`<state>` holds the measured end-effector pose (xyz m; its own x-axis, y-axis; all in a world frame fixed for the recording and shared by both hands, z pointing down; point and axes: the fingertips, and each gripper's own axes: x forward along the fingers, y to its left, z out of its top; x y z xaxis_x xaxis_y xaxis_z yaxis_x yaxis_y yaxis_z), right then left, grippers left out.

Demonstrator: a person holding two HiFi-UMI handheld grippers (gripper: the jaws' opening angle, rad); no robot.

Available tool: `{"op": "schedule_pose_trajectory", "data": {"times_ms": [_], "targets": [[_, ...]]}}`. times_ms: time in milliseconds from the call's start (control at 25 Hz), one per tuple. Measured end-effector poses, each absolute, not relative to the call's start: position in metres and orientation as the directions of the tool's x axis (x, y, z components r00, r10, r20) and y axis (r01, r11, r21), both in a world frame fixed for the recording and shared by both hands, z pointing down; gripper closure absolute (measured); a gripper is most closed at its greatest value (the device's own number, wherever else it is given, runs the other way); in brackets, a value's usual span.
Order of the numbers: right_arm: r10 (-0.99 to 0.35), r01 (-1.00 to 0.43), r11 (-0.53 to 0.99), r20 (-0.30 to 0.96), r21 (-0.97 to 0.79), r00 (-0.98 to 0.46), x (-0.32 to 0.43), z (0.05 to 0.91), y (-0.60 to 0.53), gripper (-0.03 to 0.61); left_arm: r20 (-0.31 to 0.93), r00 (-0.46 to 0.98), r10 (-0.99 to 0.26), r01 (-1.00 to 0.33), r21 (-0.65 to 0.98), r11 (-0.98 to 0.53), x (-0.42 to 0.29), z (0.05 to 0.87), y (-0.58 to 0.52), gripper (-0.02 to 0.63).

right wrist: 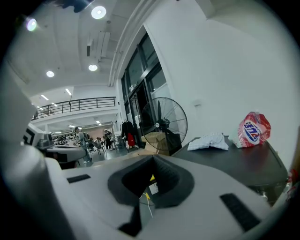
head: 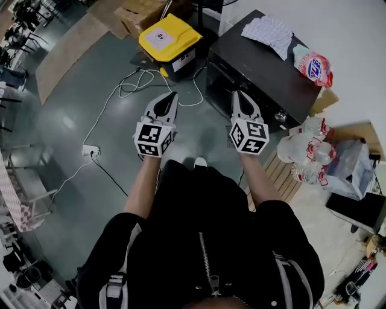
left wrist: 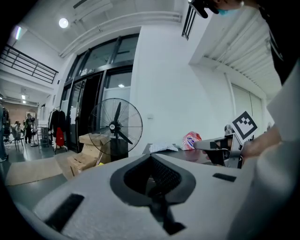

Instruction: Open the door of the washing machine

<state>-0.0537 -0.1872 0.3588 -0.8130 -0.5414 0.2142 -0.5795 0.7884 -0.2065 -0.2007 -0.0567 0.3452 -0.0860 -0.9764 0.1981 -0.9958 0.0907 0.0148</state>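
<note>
The washing machine (head: 265, 72) is a dark box at the upper right of the head view, against a white wall. A white cloth (head: 268, 33) and a red and white detergent bag (head: 313, 65) lie on its top. Its door does not show clearly on the dark front face. My left gripper (head: 166, 99) is shut and empty over the grey floor, left of the machine. Beside it, my right gripper (head: 239, 96) is also shut and empty, just before the machine's front. The right gripper view shows the machine's dark top (right wrist: 234, 161) with the cloth (right wrist: 208, 141) and bag (right wrist: 253, 129).
A yellow-lidded box (head: 170, 39) and cardboard boxes (head: 145, 12) stand on the floor left of the machine. White cables and a power strip (head: 90, 149) lie on the floor. A standing fan (left wrist: 115, 126) is beyond. Plastic bags (head: 304, 151) sit on a wooden pallet (head: 283, 175) at the right.
</note>
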Motion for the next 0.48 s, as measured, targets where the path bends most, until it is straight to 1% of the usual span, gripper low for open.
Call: {"op": "schedule_pose_trajectory", "data": {"times_ms": [240,480], "targets": [[-0.611,-0.653,0.73,0.233,-0.205,-0.756,-0.061,0.37,-0.238,0.575,0.196,0.027,-0.98,-1.0,0.022,-0.023,-0.219,0.356,-0.138,0.612],[-0.699,-0.742,0.639,0.25,-0.202,-0.67,-0.071,0.383,-0.275,0.575,0.19,0.171,-0.967,-0.985,0.027,-0.17,-0.238,0.37,-0.209,0.612]]}}
